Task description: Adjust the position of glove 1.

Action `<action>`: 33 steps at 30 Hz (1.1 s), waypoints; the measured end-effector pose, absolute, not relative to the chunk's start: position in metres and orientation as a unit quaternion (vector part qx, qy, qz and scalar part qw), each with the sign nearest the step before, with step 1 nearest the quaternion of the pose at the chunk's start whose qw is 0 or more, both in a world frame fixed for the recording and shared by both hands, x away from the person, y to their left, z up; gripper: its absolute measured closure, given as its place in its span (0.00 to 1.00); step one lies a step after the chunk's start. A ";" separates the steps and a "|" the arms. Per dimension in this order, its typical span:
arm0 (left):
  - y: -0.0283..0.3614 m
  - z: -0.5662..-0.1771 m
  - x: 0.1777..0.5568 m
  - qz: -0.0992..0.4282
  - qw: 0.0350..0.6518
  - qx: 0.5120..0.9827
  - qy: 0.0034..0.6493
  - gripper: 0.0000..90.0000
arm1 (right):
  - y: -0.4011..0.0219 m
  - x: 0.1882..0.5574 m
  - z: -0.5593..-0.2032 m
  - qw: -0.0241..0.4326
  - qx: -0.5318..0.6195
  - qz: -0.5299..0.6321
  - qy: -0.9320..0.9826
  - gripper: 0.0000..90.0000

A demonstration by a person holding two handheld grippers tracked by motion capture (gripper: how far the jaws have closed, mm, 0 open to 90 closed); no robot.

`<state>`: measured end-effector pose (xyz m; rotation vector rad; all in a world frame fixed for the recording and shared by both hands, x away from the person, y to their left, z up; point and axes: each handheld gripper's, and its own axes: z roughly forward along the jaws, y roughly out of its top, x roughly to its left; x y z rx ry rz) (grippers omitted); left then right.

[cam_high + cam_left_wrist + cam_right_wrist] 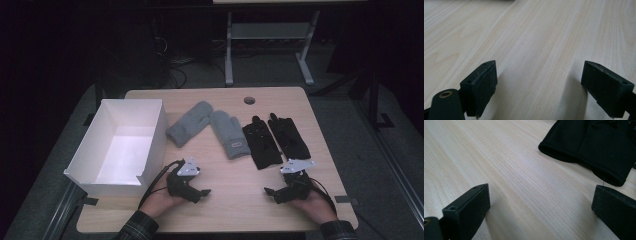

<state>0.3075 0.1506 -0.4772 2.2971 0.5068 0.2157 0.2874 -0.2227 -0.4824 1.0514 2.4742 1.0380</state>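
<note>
While both hands rest low in the high view, the left tool (199,194) sits at the lower middle and the right tool (272,194) at the lower right, both on the wooden desk (235,200). Each tool has its jaws wide apart with nothing between them. Two black gloves (272,140) lie side by side right of the middle, just above the right tool. Two grey mittens (210,129) lie in the middle, tips close together. A white box (150,145) sits at the left, open on top
</note>
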 end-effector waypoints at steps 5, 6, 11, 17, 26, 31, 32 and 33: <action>0.150 -0.477 0.308 0.083 0.376 0.901 0.198 0.14 | -0.223 0.285 -0.482 0.131 0.364 0.356 0.851 0.02; 0.150 -0.476 0.308 0.083 0.376 0.901 0.198 0.14 | -0.222 0.285 -0.482 0.129 0.365 0.355 0.851 0.02; 0.154 -0.476 0.307 0.085 0.376 0.902 0.196 0.14 | -0.225 0.283 -0.471 0.116 0.362 0.343 0.859 0.28; 0.155 -0.476 0.307 0.087 0.376 0.900 0.203 0.14 | -0.221 0.288 -0.457 0.109 0.358 0.359 0.855 0.55; 0.156 -0.477 0.307 0.088 0.382 0.896 0.209 0.14 | -0.203 0.309 -0.444 0.085 0.322 0.391 0.858 0.97; 0.156 -0.477 0.308 0.090 0.381 0.896 0.211 0.14 | -0.192 0.326 -0.439 0.083 0.309 0.399 0.859 1.00; 0.155 -0.477 0.308 0.090 0.381 0.895 0.211 0.14 | -0.189 0.329 -0.438 0.086 0.306 0.400 0.859 1.00; 0.155 -0.477 0.308 0.090 0.381 0.895 0.212 0.14 | -0.187 0.332 -0.437 0.087 0.304 0.402 0.859 1.00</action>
